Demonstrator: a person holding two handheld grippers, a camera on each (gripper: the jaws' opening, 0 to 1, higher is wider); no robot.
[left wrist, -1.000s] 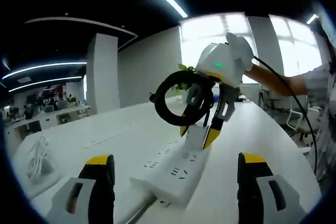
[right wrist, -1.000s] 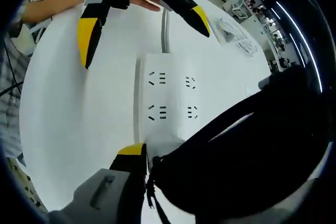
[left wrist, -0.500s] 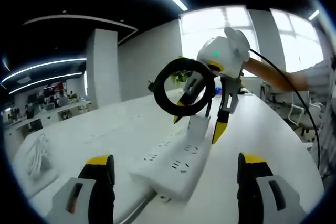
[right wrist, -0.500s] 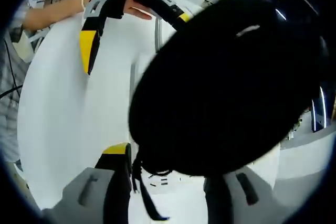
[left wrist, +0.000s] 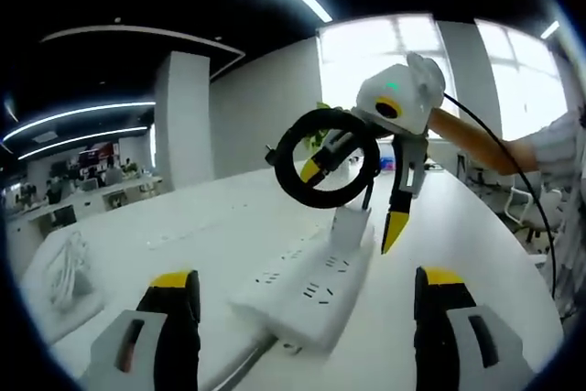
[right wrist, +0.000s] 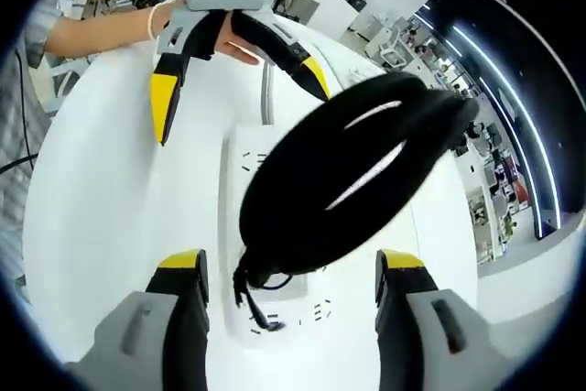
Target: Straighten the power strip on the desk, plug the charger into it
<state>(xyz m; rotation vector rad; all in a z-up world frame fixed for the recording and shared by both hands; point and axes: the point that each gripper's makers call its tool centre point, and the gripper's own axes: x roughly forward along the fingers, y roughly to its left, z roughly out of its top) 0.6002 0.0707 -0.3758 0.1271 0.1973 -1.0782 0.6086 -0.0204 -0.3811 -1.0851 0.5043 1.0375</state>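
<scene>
1. In the left gripper view the left tool [left wrist: 307,304] rises from the bottom edge with its two yellow-tipped jaws spread wide and nothing between them: it is released.
2. Between and just beyond those jaws, at lower centre, the white power strip [left wrist: 307,292] lies flat on the white surface [left wrist: 183,244], running away toward the upper right, with its grey cord leaving at the bottom edge.
3. At the far end of the strip a small white charger [left wrist: 350,224] stands upright on it.
4. A black coiled cable [left wrist: 328,169] forms a ring above the charger, at centre frame.
5. The right tool [left wrist: 352,208] comes in from the upper right, jaws apart, one jaw reaching through the coil and the other hanging beside the charger; it grips nothing firmly that I can see, so it is released.
6. In the right gripper view the right tool [right wrist: 290,267] shows both jaws parted at the bottom, the black coil hanging across the middle of the frame over the strip [right wrist: 240,148].
7. The left tool [right wrist: 240,80] appears at the top of that view, jaws splayed, held by a hand [right wrist: 240,48].
8. A bundle of white cable [left wrist: 62,272] lies on the surface at the left edge of the left gripper view.
</scene>
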